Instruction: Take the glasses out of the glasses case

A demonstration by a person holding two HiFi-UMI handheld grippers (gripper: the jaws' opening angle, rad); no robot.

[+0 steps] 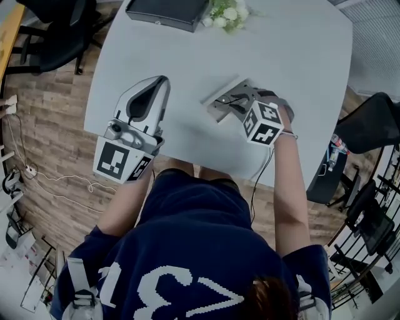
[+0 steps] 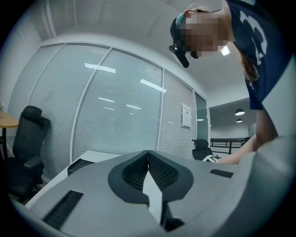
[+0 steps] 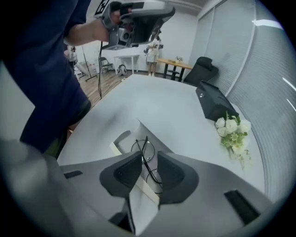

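The open glasses case [image 1: 217,100] lies on the grey table [image 1: 300,69], with its pale lid [image 3: 121,139] raised. In it lie thin black wire glasses [image 3: 146,150] with round lenses. My right gripper [image 1: 235,104] is down over the case. In the right gripper view its jaws [image 3: 149,159] stand a narrow gap apart with the glasses' frame between the pads, shut on the frame. My left gripper [image 1: 159,82] hangs above the table's left part, away from the case. Its jaws [image 2: 148,155] meet at the tips and hold nothing.
A black box [image 1: 167,12] and a bunch of white flowers [image 1: 225,14] sit at the table's far edge; both also appear in the right gripper view, the flowers [image 3: 231,132] and the box [image 3: 213,105]. Office chairs [image 1: 59,37] stand on the wooden floor at the left.
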